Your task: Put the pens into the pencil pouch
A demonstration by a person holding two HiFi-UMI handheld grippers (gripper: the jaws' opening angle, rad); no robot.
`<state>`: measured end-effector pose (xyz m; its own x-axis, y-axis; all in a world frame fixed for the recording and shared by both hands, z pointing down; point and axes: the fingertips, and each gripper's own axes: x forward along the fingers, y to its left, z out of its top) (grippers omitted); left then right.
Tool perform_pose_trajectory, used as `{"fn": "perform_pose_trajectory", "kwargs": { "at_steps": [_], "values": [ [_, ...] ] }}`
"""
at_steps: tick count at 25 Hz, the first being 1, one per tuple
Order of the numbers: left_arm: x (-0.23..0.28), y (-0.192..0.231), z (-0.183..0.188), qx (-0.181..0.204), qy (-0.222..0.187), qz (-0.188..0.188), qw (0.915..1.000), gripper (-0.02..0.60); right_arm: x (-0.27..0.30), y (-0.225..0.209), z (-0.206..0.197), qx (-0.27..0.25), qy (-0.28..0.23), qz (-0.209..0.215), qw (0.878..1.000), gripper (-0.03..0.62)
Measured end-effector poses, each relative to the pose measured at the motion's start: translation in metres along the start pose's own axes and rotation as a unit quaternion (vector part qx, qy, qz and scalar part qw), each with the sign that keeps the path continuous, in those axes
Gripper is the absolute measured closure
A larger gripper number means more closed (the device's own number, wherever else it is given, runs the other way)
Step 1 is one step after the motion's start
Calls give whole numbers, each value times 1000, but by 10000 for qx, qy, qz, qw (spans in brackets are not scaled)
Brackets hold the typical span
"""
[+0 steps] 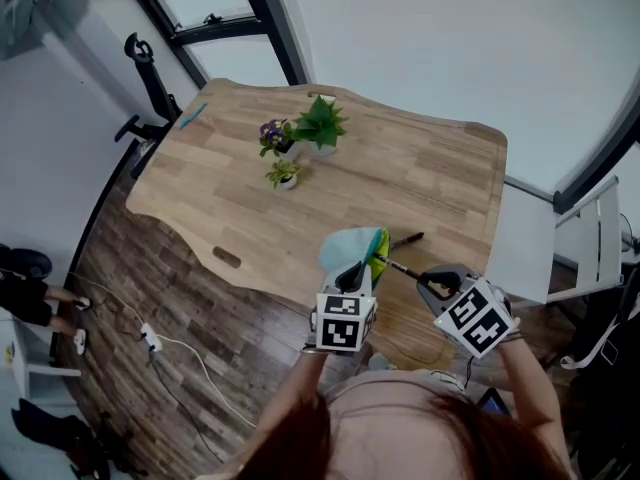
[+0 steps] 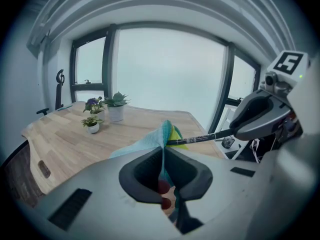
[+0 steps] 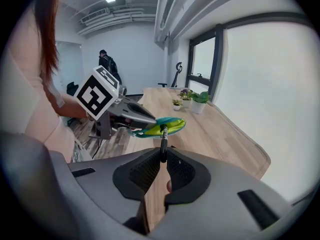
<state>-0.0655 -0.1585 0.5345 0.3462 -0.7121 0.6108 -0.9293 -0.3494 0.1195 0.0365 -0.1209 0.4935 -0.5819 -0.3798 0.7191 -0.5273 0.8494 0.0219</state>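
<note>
A teal pencil pouch [image 1: 352, 249] with a yellow-green lining hangs above the table's near edge, its mouth facing right. My left gripper [image 1: 354, 274] is shut on the pouch [image 2: 161, 145] at its near end. A black pen [image 1: 398, 267] is pinched in my right gripper [image 1: 424, 281], and its tip reaches the pouch's open mouth [image 3: 167, 126]. In the right gripper view the pen [image 3: 163, 143] sticks straight out from between the jaws. A second black pen [image 1: 407, 239] lies on the table past the pouch.
The wooden table [image 1: 400, 178] carries three small potted plants [image 1: 300, 140] near its far side and a blue pen-like item [image 1: 192, 116] at the far left corner. A white chair [image 1: 600, 243] stands at the right. A person [image 3: 107, 63] stands far off in the room.
</note>
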Motion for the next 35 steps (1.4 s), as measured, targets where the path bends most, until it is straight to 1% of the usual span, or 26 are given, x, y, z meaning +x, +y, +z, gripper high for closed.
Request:
{"fn": "perform_pose_trajectory", "kwargs": {
  "at_steps": [5, 10, 16, 21, 25, 27, 29, 35],
  "values": [
    [-5, -3, -1, 53, -30, -65, 10000, 568, 11, 4, 4, -47, 29, 107, 9999, 557],
    [-9, -6, -2, 64, -16, -162, 9998, 568, 21, 6, 5, 26, 6, 185, 9998, 558],
    [-14, -12, -5, 153, 27, -310, 9994, 568, 32, 12, 8, 158, -92, 295, 9994, 557],
    [-17, -20, -7, 218, 37, -397, 9990, 568, 37, 13, 13, 145, -202, 285, 9993, 557],
    [-17, -21, -7, 207, 39, -406, 9990, 568, 38, 16, 16, 131, -266, 302, 9991, 556],
    [-15, -20, -7, 212, 32, -396, 9990, 568, 37, 14, 16, 144, -295, 279, 9991, 539],
    [-14, -19, -7, 203, 9, -377, 9991, 568, 35, 11, 15, 169, -287, 255, 9991, 539],
    [-19, -11, 0, 19, -67, -270, 9996, 568, 32, -2, 4, 161, -244, 88, 9995, 539]
  ]
}}
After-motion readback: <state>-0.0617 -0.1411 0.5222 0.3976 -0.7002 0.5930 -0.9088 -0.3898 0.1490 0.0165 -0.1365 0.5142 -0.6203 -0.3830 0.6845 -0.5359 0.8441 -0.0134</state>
